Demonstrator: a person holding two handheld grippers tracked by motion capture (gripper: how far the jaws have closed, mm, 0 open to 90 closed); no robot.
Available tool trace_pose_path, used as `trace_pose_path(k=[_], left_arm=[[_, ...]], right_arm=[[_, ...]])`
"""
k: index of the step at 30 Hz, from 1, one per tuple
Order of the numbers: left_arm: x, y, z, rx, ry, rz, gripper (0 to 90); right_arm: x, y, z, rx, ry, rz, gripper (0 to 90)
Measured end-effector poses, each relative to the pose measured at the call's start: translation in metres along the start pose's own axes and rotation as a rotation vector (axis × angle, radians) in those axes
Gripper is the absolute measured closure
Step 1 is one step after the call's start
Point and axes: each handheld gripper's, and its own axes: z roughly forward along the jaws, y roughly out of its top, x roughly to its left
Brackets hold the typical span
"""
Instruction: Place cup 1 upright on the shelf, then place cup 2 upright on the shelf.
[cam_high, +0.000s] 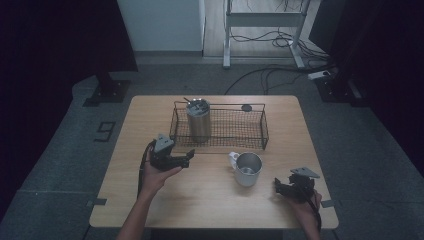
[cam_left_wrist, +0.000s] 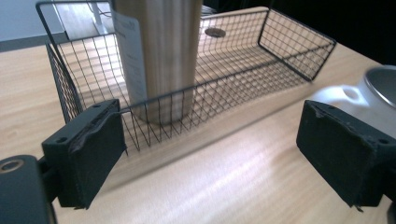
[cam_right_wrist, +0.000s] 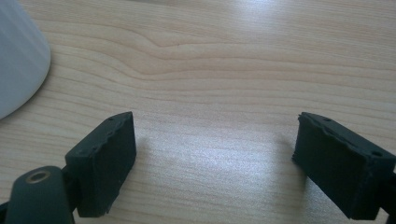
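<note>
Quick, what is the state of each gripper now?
Left gripper: open, holding nothing, near the wire basket.
Right gripper: open, holding nothing, over the table.

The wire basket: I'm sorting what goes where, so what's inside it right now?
A tall steel tumbler stands upright at the left end of the wire basket; the rest of its mesh floor is bare. The mug sits outside, in front. What is inside the tumbler cannot be made out.

High view looks down; both tool views skim the table (cam_high: 210, 195) (perhaps sharing the mug (cam_left_wrist: 373, 95)).
</note>
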Motion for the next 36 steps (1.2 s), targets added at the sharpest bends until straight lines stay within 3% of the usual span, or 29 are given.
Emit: trace_pose_path(k=[11,20,36], left_arm=[[-0.004,-0.04,-0.022,0.036,0.006,-0.005,9.1],[-0.007,-0.067,-0.027,0.082,-0.003,-0.032,9.2],[-0.009,-0.077,-0.02,0.111,-0.003,-0.039,9.3]], right_arm=[[0.0,0.0,0.0,0.0,0.0,0.0,12.6],[0.0,0.0,0.0,-0.001,0.0,0.0,12.6],[0.0,0.0,0.0,0.0,0.001,-0.001,12.6]])
